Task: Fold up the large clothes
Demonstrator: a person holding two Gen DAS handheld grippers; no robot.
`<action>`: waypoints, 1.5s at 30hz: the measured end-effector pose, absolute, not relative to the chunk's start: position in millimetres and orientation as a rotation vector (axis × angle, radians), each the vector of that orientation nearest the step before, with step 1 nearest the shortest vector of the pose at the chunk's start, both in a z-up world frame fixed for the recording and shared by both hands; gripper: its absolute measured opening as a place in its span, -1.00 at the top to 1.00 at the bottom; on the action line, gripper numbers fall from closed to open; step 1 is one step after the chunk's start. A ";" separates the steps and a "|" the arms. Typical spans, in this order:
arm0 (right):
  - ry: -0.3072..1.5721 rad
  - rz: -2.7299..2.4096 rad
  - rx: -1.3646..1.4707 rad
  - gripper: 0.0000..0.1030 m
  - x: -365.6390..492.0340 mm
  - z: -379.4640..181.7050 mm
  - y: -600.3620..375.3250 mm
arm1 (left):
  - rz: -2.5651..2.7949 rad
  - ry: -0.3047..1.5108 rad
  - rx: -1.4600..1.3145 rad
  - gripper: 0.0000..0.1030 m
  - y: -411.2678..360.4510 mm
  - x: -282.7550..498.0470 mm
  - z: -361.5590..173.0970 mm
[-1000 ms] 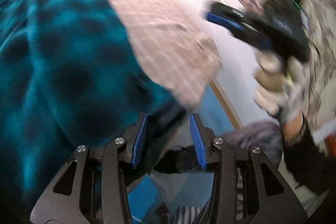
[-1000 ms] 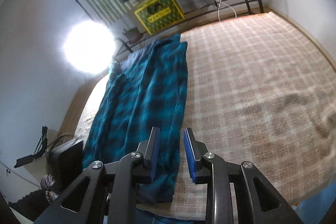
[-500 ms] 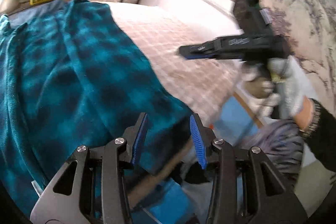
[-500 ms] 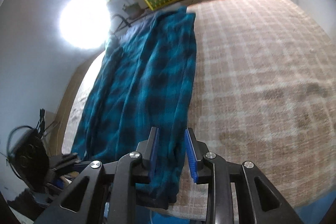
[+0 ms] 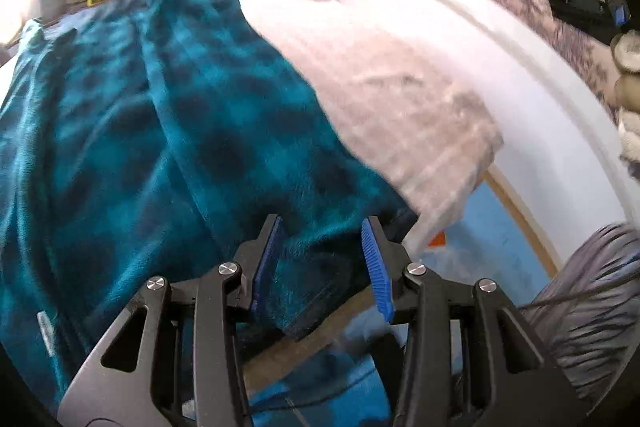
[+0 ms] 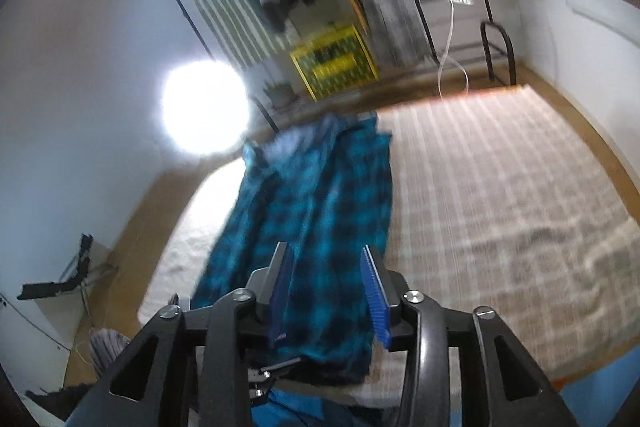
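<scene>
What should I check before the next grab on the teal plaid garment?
1. Left tongs open: ok, jaws apart, hem of the teal plaid garment lies between them.
2. Right tongs open: ok, empty, above the garment's near end.
3. Garment on the bed: ok, laid lengthwise along the left side; near hem hangs over the edge.
4. Garment flat: not ok, long ridges and a bunched far end.
5. Tongs clear of each other: ok, the right ones sit high at the edge of the left view.
6. Image sharpness: not ok, both views blurred; exact contact with the cloth cannot tell.
</scene>
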State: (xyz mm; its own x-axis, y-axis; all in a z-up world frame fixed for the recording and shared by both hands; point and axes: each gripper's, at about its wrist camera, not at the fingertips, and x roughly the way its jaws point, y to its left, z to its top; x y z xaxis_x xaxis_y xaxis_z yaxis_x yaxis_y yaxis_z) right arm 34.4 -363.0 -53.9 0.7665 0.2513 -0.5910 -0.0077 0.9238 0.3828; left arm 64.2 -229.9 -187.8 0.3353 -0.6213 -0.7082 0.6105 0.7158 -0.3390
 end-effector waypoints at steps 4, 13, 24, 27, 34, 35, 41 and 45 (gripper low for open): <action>0.622 0.152 0.390 0.04 27.0 -53.3 -377.1 | -0.795 0.887 0.003 0.21 -244.9 55.0 -176.4; 0.621 0.124 0.580 0.03 41.7 -107.4 -437.0 | -0.719 0.942 0.186 -0.14 -320.1 54.5 -199.7; 0.690 0.165 0.722 0.03 109.4 -167.9 -464.8 | -0.670 0.935 0.245 0.65 -328.7 69.4 -223.3; 0.729 0.166 0.733 0.03 142.3 -183.5 -460.6 | -0.695 0.990 0.101 0.73 -308.1 82.9 -216.7; 0.791 0.183 0.768 -0.02 216.6 -220.5 -444.8 | -0.750 0.954 -0.149 0.74 -259.1 84.5 -175.2; 0.811 0.188 0.771 -0.02 230.2 -227.3 -439.8 | -0.752 0.944 -0.175 0.74 -253.6 85.0 -171.5; 0.850 0.197 0.811 -0.02 284.5 -249.0 -418.5 | -0.764 0.942 -0.273 0.74 -236.9 87.2 -175.0; 0.915 0.174 0.783 0.35 310.9 -260.5 -403.6 | -0.771 0.946 -0.311 0.74 -229.8 89.3 -182.5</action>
